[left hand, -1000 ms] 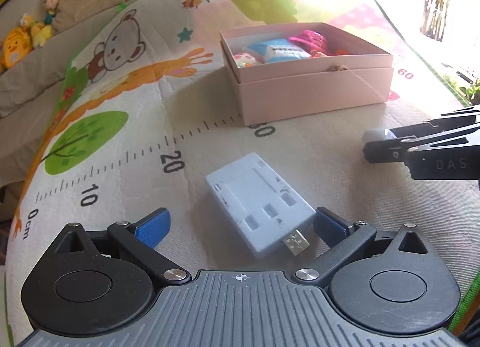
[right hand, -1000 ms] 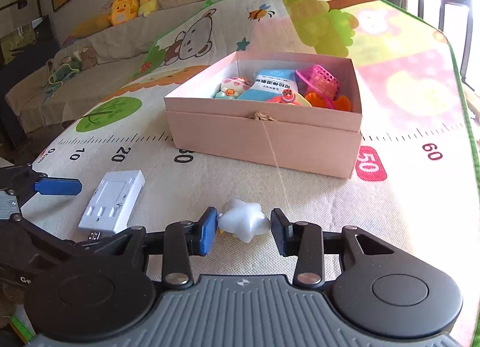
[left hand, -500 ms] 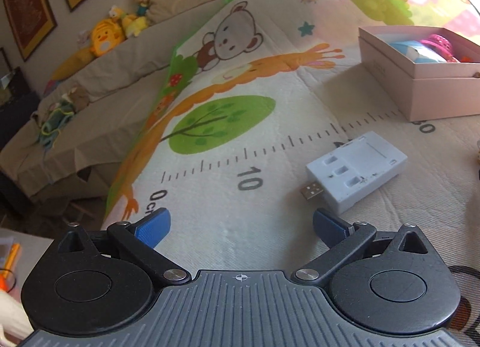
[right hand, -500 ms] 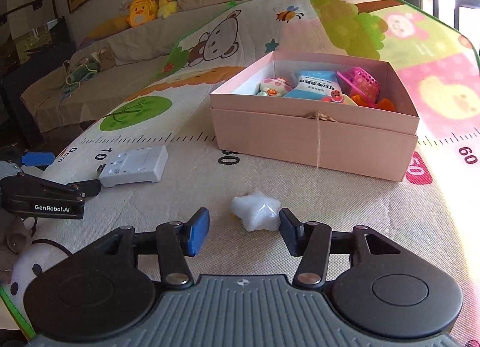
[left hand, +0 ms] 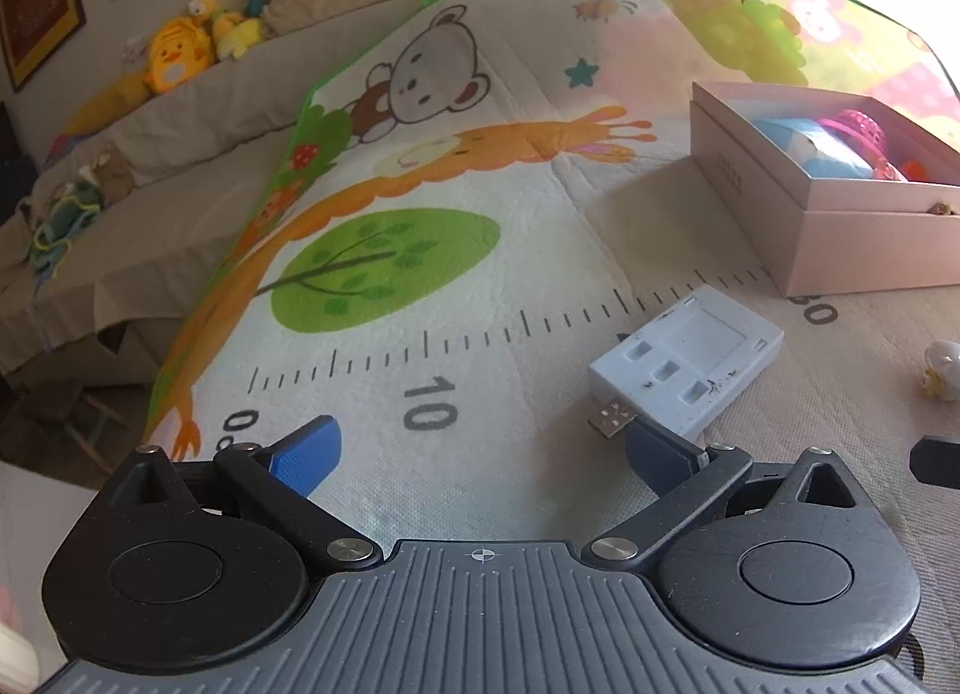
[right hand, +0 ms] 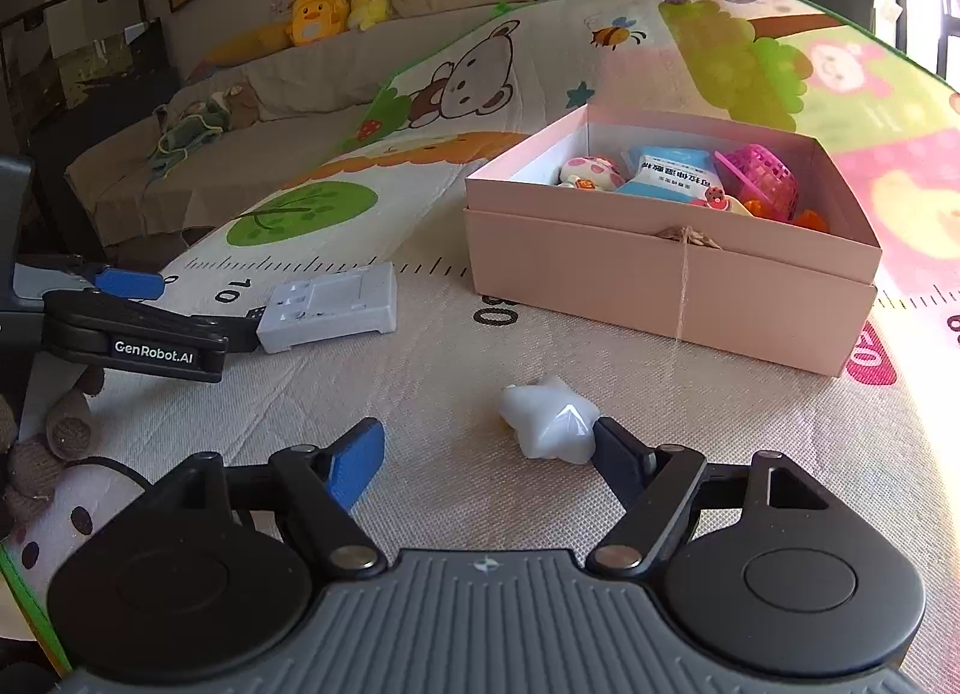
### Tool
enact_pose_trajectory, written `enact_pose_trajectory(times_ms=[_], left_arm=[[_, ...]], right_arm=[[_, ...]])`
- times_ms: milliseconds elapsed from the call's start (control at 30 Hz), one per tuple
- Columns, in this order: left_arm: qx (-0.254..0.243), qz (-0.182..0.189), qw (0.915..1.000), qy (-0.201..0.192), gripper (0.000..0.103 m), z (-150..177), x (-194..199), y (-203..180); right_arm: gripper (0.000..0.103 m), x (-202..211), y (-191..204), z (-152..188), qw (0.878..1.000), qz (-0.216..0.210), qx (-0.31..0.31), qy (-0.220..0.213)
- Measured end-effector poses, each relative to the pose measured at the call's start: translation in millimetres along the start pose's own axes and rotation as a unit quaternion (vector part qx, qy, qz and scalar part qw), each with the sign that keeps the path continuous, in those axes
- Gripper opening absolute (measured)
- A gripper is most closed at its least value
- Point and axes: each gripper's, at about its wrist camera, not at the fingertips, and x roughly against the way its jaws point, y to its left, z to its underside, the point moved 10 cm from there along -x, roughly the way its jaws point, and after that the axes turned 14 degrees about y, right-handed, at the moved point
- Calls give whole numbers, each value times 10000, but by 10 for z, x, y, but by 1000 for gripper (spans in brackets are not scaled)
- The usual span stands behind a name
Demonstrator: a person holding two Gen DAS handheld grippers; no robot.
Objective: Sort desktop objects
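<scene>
On the mat (right hand: 420, 394), both open tools, left (left hand: 480, 448) and right (right hand: 483, 454), flank rigid, light items: hub (left hand: 690, 364), gripped across its sides; slick star (right hand: 549, 418).

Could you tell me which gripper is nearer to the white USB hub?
Left gripper: its finger touches the USB hub. Right gripper is farther, beside the star.

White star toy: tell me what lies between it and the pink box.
Nothing visible does. The white star toy lies on bare mat in front of the pink box, beside the open right gripper; only a thin string hangs down the box's front.
</scene>
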Motion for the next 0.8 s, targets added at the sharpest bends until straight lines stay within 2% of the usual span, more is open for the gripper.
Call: enact_pose_trajectory(times_ms=[133,300,333,433,600,667,767,800], left_arm=[[-4,813,9962,-316,103,30,157,-42],[118,1421,9897,-154,103,54,230,-179],[164,1444,9893,-86,103,32,216,-226],[99,1274,9918,87,103,-25,125,-391],[-263,788,9965,86,103,-64,39,-480],[-339,431,9985,12,103,-62,31,-370],[-344,-394,9984,-194,103,-68,41,-98],[-274,-367,9986,-256,103,-69,67,-47]], right_arm=[[80,8,-40,6,9998,157,-102,-29],[81,28,-106,8,9994,167,-288,-87],[81,28,-105,6,9994,174,-280,-87],[81,44,-116,2,9992,225,-294,-127],[81,95,-186,9,9985,286,-410,-216],[81,108,-200,21,9985,354,-374,-210],[81,122,-203,32,9983,457,-300,-211],[81,120,-196,30,9982,489,-272,-213]])
